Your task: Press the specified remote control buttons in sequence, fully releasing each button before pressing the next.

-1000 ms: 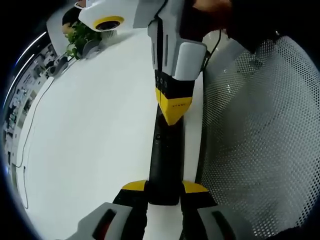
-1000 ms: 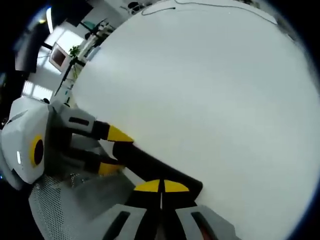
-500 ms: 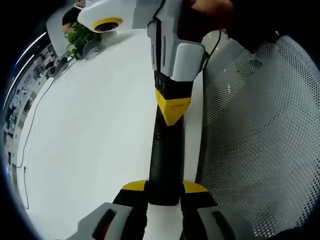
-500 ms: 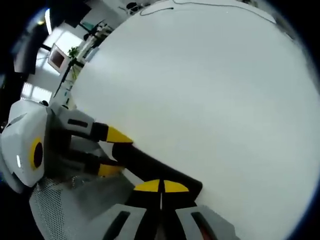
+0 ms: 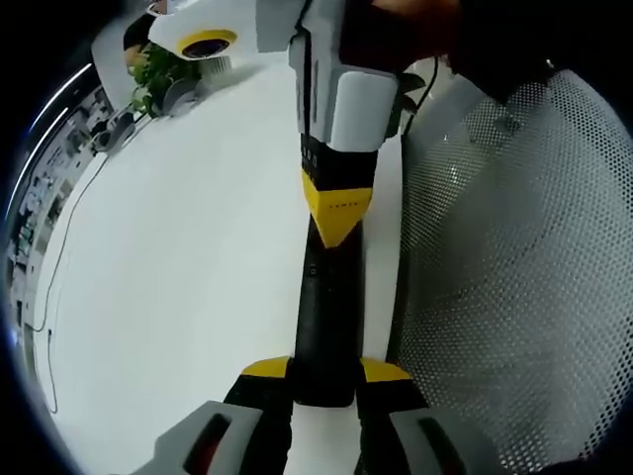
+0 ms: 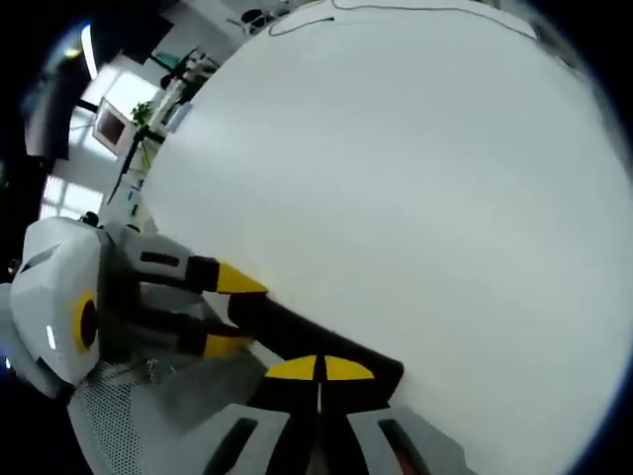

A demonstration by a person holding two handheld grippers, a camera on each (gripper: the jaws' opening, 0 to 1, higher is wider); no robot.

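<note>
Now remote (image 5: 324,317) between left hand-held gripper (image 5: 324,374) jaws.

On the white table (image 6: 415,198), the right gripper (image 6: 318,370) rises at 6 o'clock with jaws together over the black remote (image 6: 287,332), whose far end sits between the left gripper (image 6: 226,312) jaws at 9 o'clock.

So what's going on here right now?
A person works two grippers over a white table. The left gripper is shut on one end of a black remote, holding it steady. The right gripper, jaws closed, has its yellow tips down on the remote's far end, seemingly at a button. A mesh chair sits alongside.
</note>
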